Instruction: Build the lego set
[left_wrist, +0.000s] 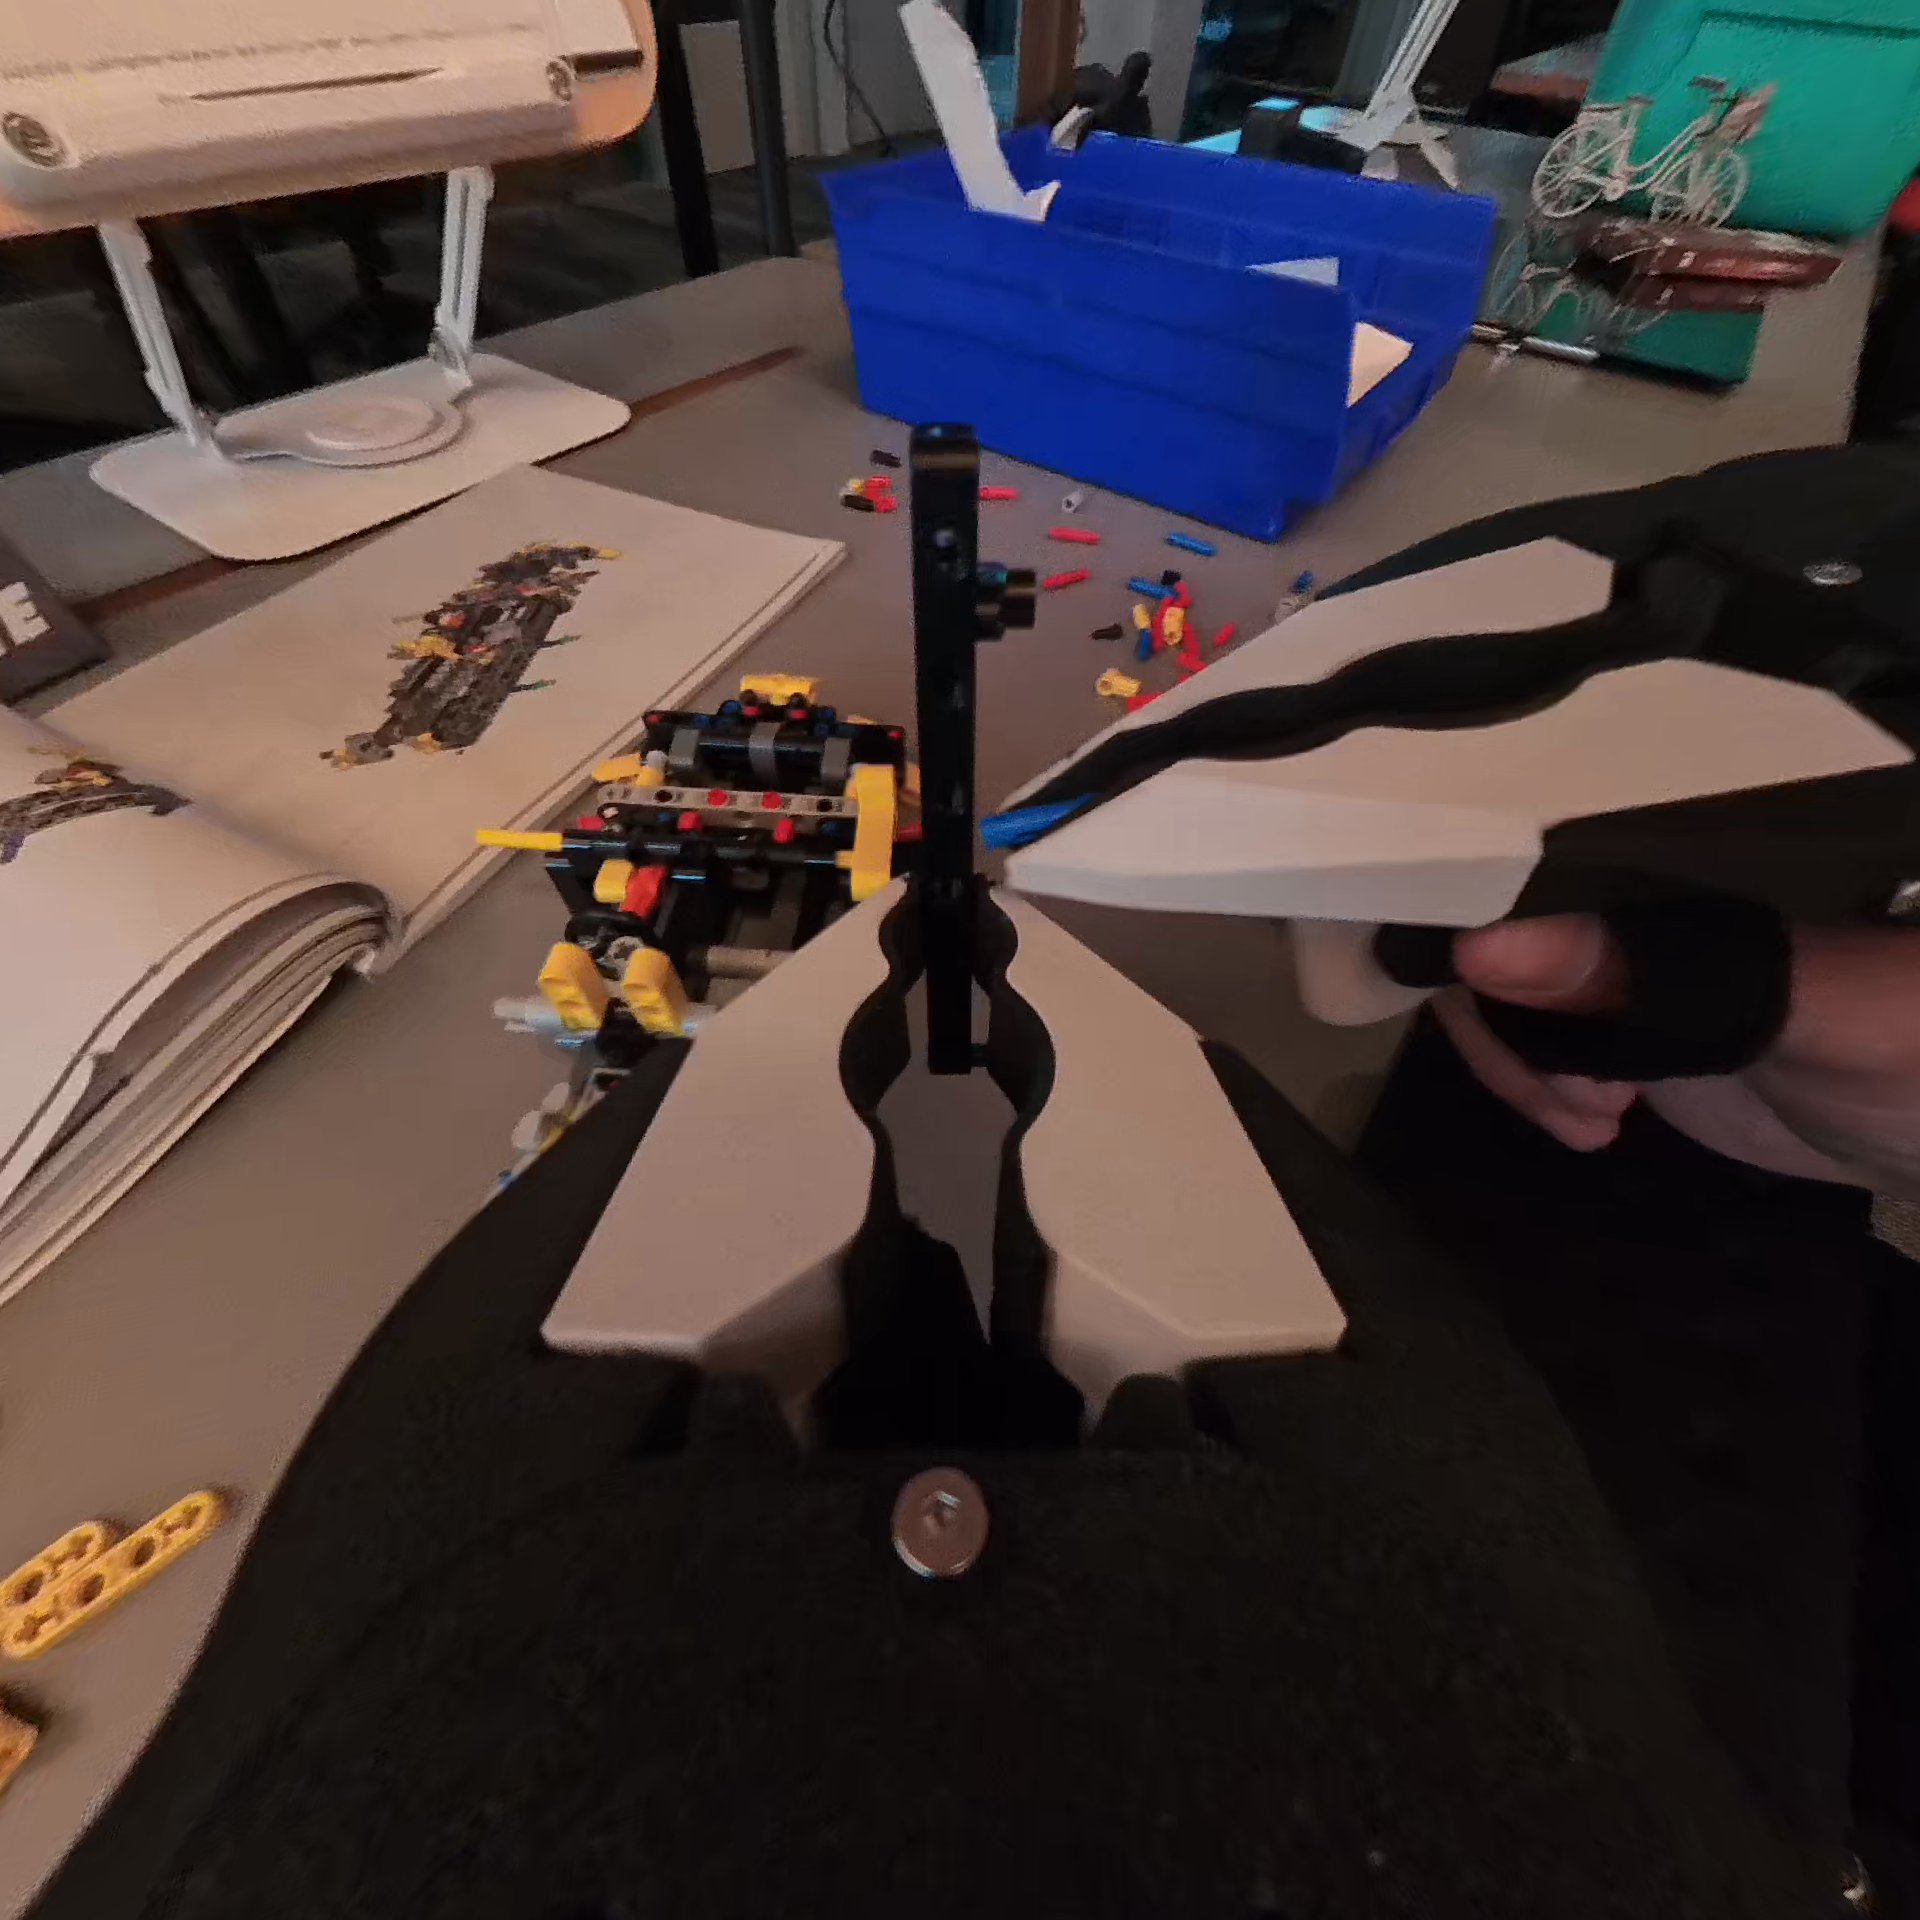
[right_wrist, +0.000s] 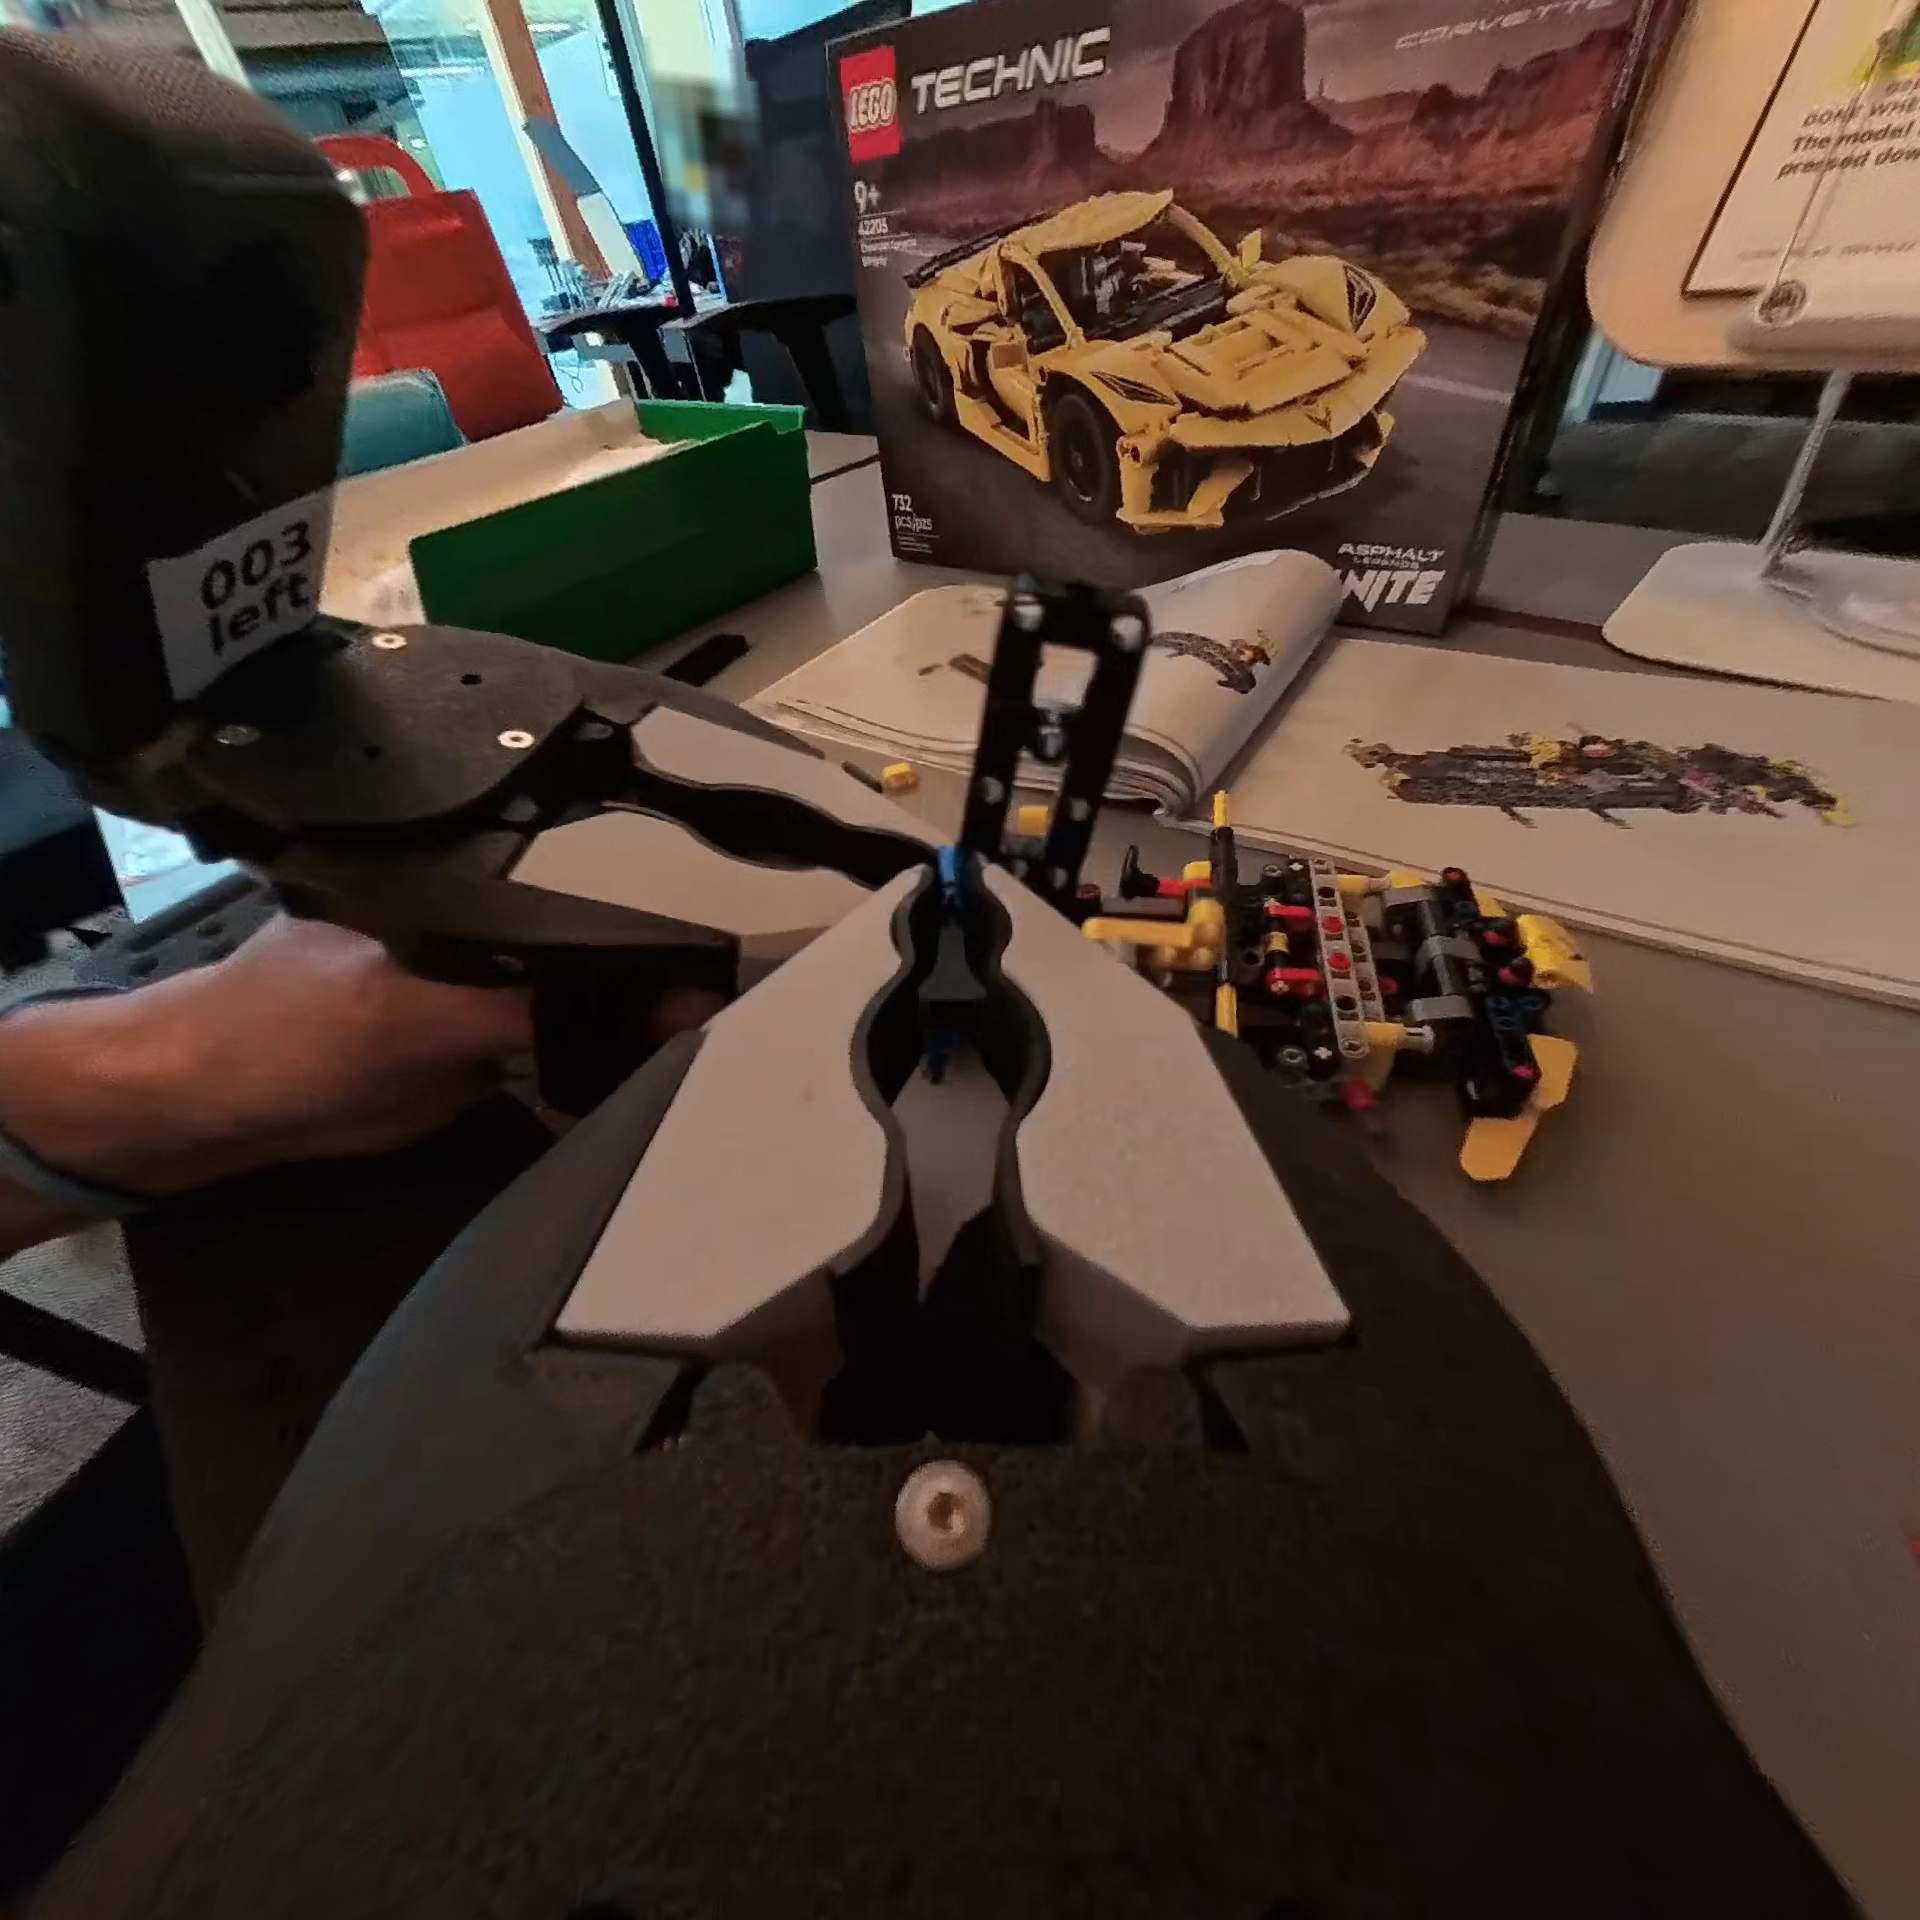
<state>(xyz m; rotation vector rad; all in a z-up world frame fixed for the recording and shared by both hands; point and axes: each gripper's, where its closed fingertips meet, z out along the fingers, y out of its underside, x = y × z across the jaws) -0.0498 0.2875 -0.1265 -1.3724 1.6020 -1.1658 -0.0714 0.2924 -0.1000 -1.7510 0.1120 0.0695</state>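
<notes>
My left gripper (left_wrist: 948, 896) is shut on a black open frame piece (left_wrist: 943, 717) and holds it upright above the table. The frame has a black pin (left_wrist: 1010, 597) sticking out of its right side. My right gripper (right_wrist: 954, 871) is shut on a small blue pin (right_wrist: 950, 864), and its tip is against the frame's lower end (right_wrist: 1096, 748). In the left wrist view the right gripper (left_wrist: 1003, 850) comes in from the right with the blue pin (left_wrist: 1029, 828) showing at its tip. The partly built black and yellow model (left_wrist: 732, 831) (right_wrist: 1351, 977) lies on the table behind the frame.
An open instruction book (left_wrist: 499, 665) (right_wrist: 1558, 790) lies beside the model. Loose red, blue and yellow pins (left_wrist: 1164, 618) are scattered before a blue bin (left_wrist: 1143, 343). Yellow beams (left_wrist: 94, 1569) lie near left. The set's box (right_wrist: 1195, 312), a green bin (right_wrist: 623, 540) and a white stand (left_wrist: 353, 436) sit farther back. Both grippers' tips are close together, under 4 cm apart.
</notes>
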